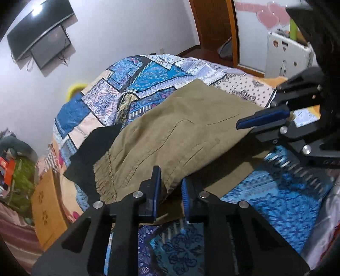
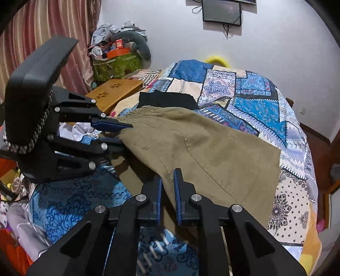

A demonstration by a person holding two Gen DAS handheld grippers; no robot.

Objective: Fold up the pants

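Observation:
Olive-khaki pants (image 1: pixel 176 135) lie folded over on a patchwork bedspread (image 1: pixel 148 72); they also show in the right wrist view (image 2: pixel 212 152). My left gripper (image 1: pixel 170 182) is shut on the near edge of the pants by the gathered waistband and lifts it. My right gripper (image 2: pixel 167 182) is shut on the near edge of the pants further along. Each gripper shows in the other's view: the right one (image 1: pixel 265 118) at the right, the left one (image 2: pixel 119 133) at the left. The lifted layer hangs between them above the lower layer.
A black cloth (image 2: pixel 167 99) lies on the bed beyond the pants. A wooden lap tray (image 2: pixel 114 91) sits at the bed's left edge. A cluttered pile and green bag (image 2: pixel 119 61) stand by the curtain. A wall screen (image 2: pixel 221 10) hangs ahead. A wooden door (image 1: pixel 210 23) is far right.

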